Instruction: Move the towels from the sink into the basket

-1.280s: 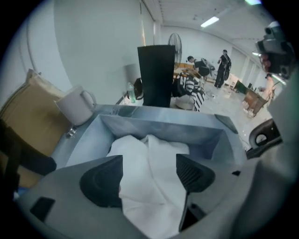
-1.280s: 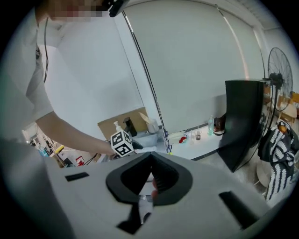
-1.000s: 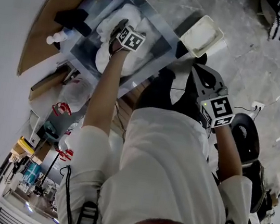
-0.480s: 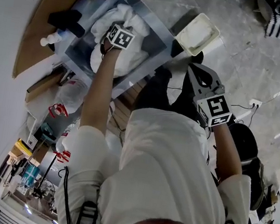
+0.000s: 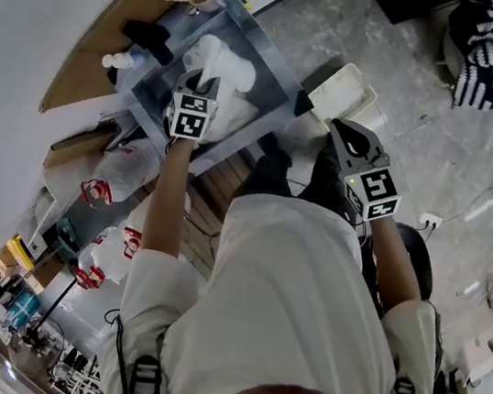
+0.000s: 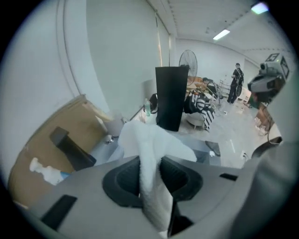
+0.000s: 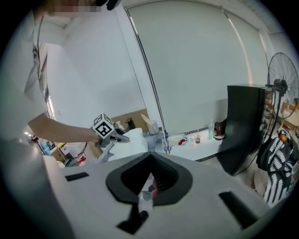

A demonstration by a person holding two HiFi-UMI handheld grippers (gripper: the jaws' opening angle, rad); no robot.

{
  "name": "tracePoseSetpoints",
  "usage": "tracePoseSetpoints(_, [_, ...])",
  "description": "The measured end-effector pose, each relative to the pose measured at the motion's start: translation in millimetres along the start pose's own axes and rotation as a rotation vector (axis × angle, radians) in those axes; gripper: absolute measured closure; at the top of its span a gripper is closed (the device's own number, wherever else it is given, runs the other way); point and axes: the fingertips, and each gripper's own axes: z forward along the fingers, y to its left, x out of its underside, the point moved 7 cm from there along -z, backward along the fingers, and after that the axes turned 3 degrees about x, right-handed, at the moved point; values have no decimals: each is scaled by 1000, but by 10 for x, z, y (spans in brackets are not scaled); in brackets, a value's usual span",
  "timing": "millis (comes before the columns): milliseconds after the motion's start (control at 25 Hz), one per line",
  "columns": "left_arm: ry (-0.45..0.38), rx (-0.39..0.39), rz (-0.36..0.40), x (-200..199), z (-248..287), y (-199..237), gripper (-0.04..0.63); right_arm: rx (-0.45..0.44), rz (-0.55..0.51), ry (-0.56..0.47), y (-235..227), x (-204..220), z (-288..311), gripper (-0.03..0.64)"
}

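Observation:
A heap of white towels [image 5: 223, 65] lies in the steel sink [image 5: 268, 72]. My left gripper [image 5: 204, 90] hangs over the sink's near side. Its jaws are closing, and a fold of white towel [image 6: 150, 154] is pinched between the pads and stands up out of the jaws [image 6: 150, 179]. The towel drapes from the gripper back toward the heap. A white basket [image 5: 347, 78] sits on the floor to the right of the sink. My right gripper [image 5: 349, 135] is held above the person's lap near that basket, its jaws [image 7: 148, 184] together with nothing in them.
A cardboard sheet [image 5: 91, 55], a white bottle [image 5: 120, 60] and a black block [image 5: 148, 34] stand left of the sink. A tall black box [image 6: 171, 98] and a standing fan [image 7: 280, 88] are beyond it. A striped cloth [image 5: 485, 51] lies on the floor far right.
My left gripper was open down among the towels, then closed on one. It has drawn back toward the sink's near edge with the towel rising after it. The right gripper has hardly moved.

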Motion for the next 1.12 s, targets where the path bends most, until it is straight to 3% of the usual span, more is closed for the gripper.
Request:
tracePoseSetpoints(200, [-169,-62,-120,-300,-869,-24,494,-20,-24,-40,-37,-268,-243,621])
tracePoseSetpoints(360, [-329,-107,-173,-597,-1497,-55,494,-20,-48,-107,-132,-560,-411,621])
tracePoseSetpoints(800, [-620,-107,-165,-1149,-2794,-515,494,-10,-124,-224,-168,-1002,-871,621])
tracePoseSetpoints(1120, [-721,-47,-83,-1634,-3185,-731,494,27,-122,-269,-224,-1054,-1080,621])
